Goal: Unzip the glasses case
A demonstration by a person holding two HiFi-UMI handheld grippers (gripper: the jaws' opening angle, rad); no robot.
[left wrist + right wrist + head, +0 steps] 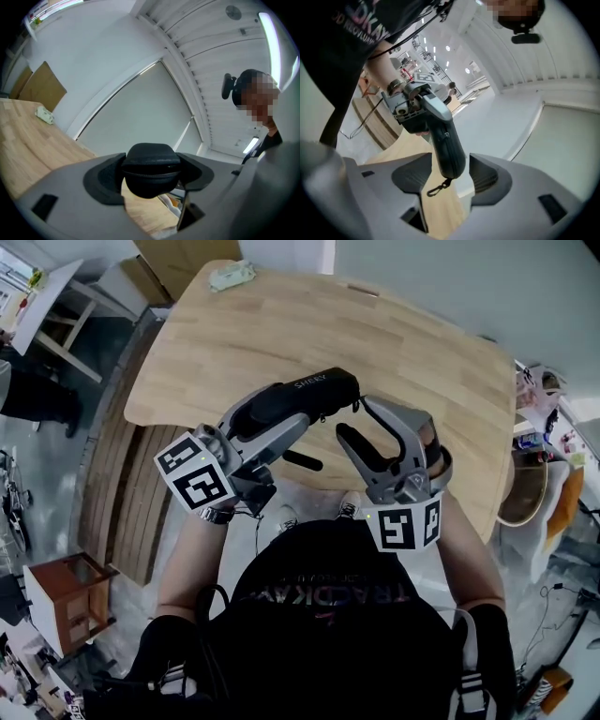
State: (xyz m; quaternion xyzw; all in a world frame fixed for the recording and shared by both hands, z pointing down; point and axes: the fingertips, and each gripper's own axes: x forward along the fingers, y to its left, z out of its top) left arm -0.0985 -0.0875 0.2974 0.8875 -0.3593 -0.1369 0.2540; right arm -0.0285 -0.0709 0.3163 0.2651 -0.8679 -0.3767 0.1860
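Left gripper [150,178] fingers clamp glasses case [305,395], zip [151,165] unopened; right gripper [449,176] at its 4 o'clock, fingers wide, empty.

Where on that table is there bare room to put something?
Nearly the whole table is bare, this side of the pale wad at its far edge. Crowded only over the near edge: left gripper, right gripper and glasses case.
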